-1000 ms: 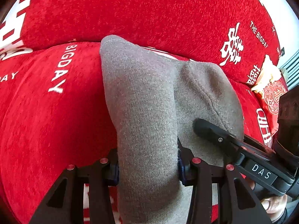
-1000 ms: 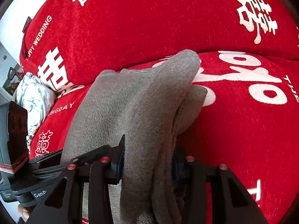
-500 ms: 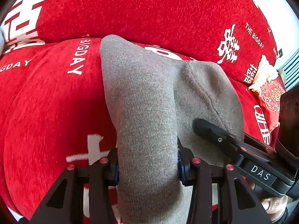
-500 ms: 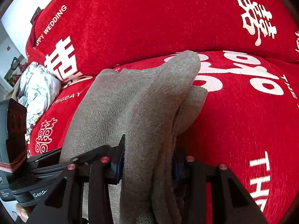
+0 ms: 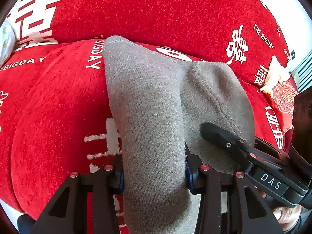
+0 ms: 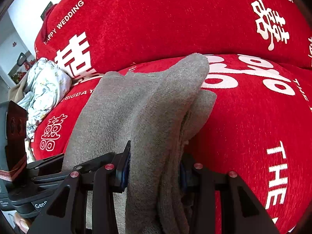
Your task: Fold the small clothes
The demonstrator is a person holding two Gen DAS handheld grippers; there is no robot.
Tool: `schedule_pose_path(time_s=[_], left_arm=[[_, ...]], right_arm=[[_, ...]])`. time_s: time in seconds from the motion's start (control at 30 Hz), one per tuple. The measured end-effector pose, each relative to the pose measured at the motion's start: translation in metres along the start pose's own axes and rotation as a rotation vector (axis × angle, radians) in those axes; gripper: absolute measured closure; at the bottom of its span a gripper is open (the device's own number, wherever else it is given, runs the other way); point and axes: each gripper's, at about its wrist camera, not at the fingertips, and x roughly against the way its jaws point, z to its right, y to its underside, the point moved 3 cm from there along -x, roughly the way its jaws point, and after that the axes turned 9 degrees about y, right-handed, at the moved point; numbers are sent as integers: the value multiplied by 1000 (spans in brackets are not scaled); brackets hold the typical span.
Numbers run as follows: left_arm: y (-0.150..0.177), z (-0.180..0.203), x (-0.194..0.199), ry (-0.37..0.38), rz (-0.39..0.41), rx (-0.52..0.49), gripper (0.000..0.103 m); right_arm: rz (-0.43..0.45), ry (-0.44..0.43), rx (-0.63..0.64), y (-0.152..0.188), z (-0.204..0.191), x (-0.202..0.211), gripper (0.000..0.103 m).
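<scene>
bunching between each hand-held gripper [image 5: 154,177] [image 6: 154,175], grey garment [image 5: 148,105] [image 6: 148,107].

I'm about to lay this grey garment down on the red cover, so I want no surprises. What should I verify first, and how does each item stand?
1. Left gripper clamped on the grey garment: ok.
2. Right gripper clamped on it: ok.
3. Garment bunched, in layers, at the right jaws: not ok.
4. Red cover ahead bare: ok.
5. Floral cloth off to the side: ok.
6. Lower hem hanging free: cannot tell.
</scene>
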Motion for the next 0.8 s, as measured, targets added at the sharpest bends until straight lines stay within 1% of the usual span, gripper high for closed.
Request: schedule_pose_path(time_s=[0.4, 0.8], left_arm=[[23, 5, 12, -21, 6, -17, 57], [40, 10, 16, -56, 13, -64, 57]], right_arm=[[7, -16, 6, 24, -5, 12, 60], [12, -28, 1, 40, -3, 15, 60]])
